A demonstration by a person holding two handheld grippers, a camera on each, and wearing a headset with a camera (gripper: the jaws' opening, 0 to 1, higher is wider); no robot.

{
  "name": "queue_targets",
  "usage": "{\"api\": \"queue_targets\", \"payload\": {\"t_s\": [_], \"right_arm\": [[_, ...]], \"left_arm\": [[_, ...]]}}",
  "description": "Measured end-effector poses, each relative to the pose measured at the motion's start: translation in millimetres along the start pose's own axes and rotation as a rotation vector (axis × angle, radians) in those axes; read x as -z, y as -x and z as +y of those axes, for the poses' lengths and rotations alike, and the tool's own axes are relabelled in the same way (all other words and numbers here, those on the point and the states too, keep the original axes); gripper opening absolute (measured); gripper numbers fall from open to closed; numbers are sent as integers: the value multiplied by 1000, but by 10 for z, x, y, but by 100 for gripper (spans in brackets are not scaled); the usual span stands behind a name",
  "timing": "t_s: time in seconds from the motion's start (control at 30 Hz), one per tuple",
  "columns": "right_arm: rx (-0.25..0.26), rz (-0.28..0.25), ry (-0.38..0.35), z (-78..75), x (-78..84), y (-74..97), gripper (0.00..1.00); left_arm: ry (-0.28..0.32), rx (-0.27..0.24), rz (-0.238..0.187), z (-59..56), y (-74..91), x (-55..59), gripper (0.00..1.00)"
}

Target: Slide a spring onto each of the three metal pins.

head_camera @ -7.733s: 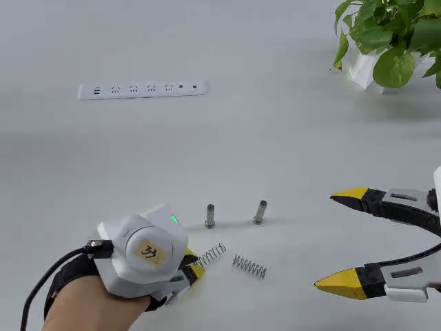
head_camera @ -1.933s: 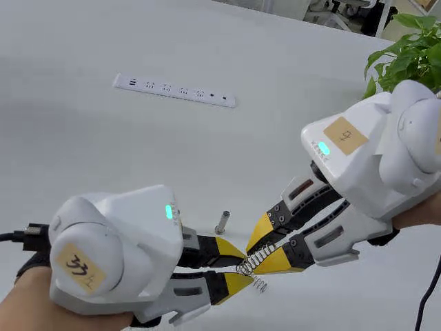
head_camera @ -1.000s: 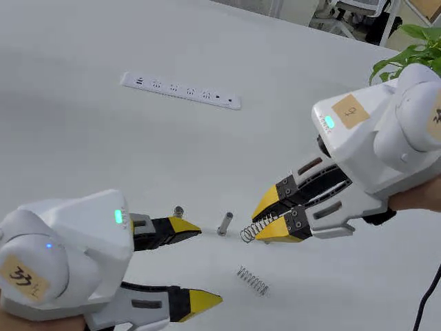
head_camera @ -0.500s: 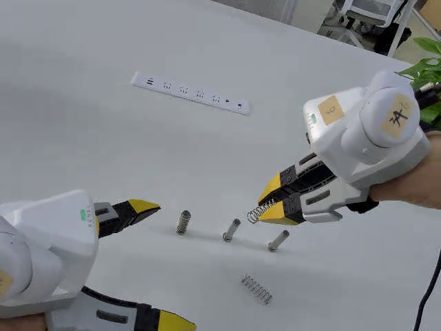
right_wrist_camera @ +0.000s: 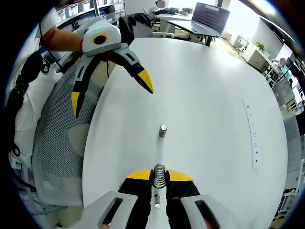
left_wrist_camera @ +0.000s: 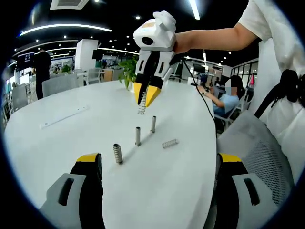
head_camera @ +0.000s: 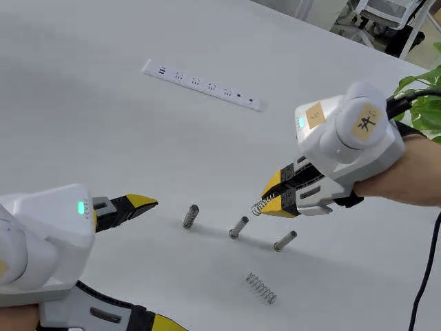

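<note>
The right tool (head_camera: 270, 198) pinches a spring (head_camera: 260, 205), the middle pin (head_camera: 238, 227) just below its tips. The left tool (head_camera: 153, 262) gapes wide, the spring-loaded pin (head_camera: 190, 216) ahead on the desk (head_camera: 103, 124).

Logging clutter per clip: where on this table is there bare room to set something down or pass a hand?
Free: the wide table stretch between power strip and pins, and the near patch right of the loose spring. Crowded: around the pins, where the right gripper hovers with the held spring and the open left gripper flanks them.
</note>
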State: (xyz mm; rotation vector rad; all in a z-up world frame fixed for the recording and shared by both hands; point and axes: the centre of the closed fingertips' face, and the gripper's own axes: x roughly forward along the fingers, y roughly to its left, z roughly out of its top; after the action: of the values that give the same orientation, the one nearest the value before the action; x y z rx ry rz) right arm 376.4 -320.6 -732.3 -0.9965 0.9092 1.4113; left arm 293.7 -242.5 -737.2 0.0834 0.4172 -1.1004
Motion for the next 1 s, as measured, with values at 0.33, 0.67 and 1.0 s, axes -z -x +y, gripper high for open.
{"api": "queue_targets", "payload": {"t_s": [0.33, 0.67, 1.0], "right_arm": [[-17, 47, 17, -40, 60, -162, 6], [-34, 80, 28, -43, 118, -264, 6], [-45, 95, 35, -29, 155, -315, 6]], "left_arm": [[5, -6, -17, 32, 19, 8, 99], [19, -7, -25, 27, 14, 22, 99], [28, -5, -28, 24, 3, 33, 99]]}}
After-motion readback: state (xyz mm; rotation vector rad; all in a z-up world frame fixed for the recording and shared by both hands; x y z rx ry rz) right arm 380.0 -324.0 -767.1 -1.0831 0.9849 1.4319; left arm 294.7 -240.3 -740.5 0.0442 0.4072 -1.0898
